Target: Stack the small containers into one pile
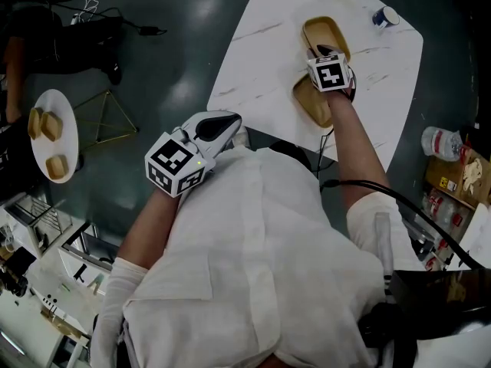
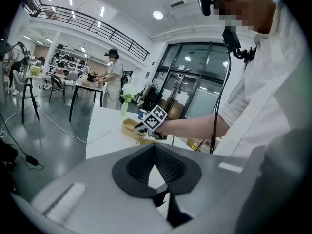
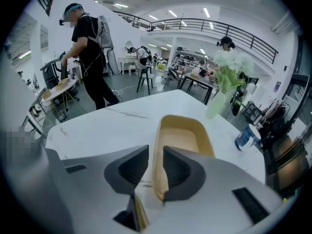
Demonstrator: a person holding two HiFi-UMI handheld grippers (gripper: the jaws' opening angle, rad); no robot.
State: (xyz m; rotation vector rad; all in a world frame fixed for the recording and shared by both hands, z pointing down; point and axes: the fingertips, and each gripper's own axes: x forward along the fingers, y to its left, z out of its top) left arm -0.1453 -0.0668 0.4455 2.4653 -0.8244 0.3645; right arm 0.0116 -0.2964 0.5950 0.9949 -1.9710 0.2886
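A white marble tabletop (image 1: 261, 44) stands on a dark, glossy floor (image 1: 176, 60) in a bright open hall with a railed gallery, glass doors and other people at work among the tables behind. A blue-and-white cup (image 1: 386, 16) sits near the tabletop's far right edge, with a vase (image 3: 217, 104) of pale flowers beside it. The left half of the marble is bare. A round side table (image 1: 69, 121) holding more tan pieces stands well apart to the person's left, and a bottle (image 1: 441, 140) lies among boxes on the right.

The right tool (image 3: 156, 155) reaches over the tabletop's near part and is clamped on the left wall of a tan oval container (image 1: 326, 35), the rim pinched in the narrow gap between its jaws. Whether that container rests on the marble or is raised cannot be told. A second container (image 1: 311, 104) lies on the tabletop just below that tool and the hand behind it, close to the near edge.

The left tool (image 2: 155, 150) is held off the tabletop, near the person's chest, its jaws closed tip to tip on nothing.
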